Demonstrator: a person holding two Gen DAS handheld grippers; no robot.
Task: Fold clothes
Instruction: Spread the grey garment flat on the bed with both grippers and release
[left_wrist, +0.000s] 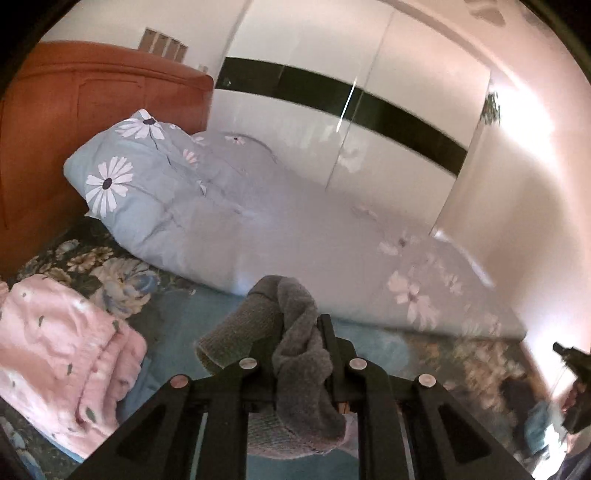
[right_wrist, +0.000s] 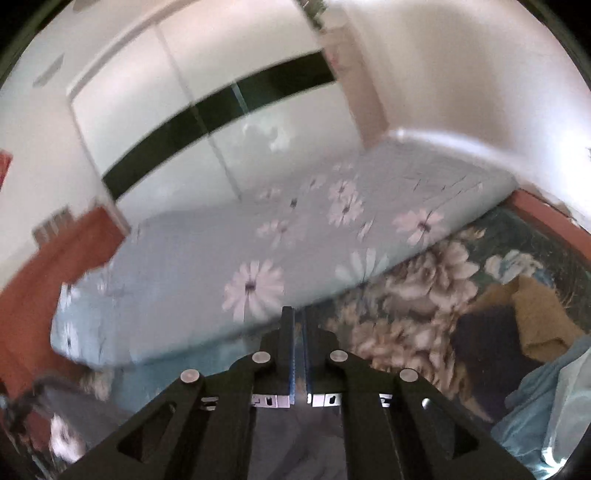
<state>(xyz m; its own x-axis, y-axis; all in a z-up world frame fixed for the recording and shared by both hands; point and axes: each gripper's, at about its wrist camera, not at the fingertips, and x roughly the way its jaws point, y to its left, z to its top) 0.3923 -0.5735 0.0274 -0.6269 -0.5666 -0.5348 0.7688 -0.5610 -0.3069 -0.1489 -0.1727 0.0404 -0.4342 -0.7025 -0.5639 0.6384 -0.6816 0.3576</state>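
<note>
Between left fingers (left_wrist: 299, 332): bunched grey knit garment (left_wrist: 295, 354), clamped; right fingers (right_wrist: 298, 325) closed, empty.

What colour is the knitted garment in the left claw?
Grey, a knitted garment bunched in the left claw; clearest in the left wrist view.

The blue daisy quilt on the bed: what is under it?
The daisy quilt lies on a dark floral bedsheet, which shows along its near edge. What else lies beneath it, the quilt covers.
</note>
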